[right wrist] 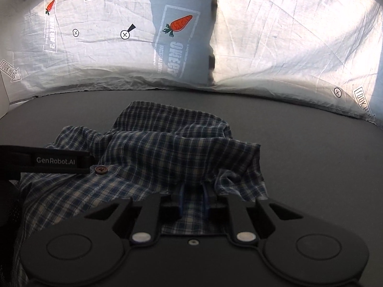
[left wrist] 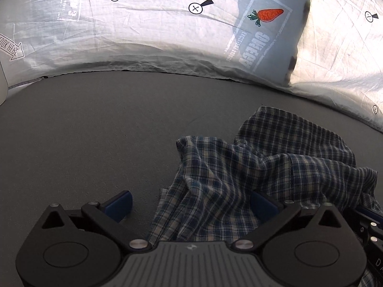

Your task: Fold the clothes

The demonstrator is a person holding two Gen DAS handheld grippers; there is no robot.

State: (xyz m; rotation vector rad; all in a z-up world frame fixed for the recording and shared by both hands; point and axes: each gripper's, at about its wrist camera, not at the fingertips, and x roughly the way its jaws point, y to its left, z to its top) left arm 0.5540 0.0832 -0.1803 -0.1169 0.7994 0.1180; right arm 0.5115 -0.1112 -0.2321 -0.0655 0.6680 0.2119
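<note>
Plaid shirt (left wrist: 263, 167): crumpled, laid on the grey bench (left wrist: 83, 131) before a printed white sheet (left wrist: 143, 35). Left hand-held gripper (left wrist: 191, 203): spread wide, fabric draped between. Right hand-held gripper (right wrist: 192, 201): clamped on a shirt fold.

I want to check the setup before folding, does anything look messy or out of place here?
The plaid shirt lies bunched in ridges on the grey table, not spread flat. The right gripper is pinching a fold of it; the left gripper is open over its edge. Nothing looks torn or spilled.
</note>
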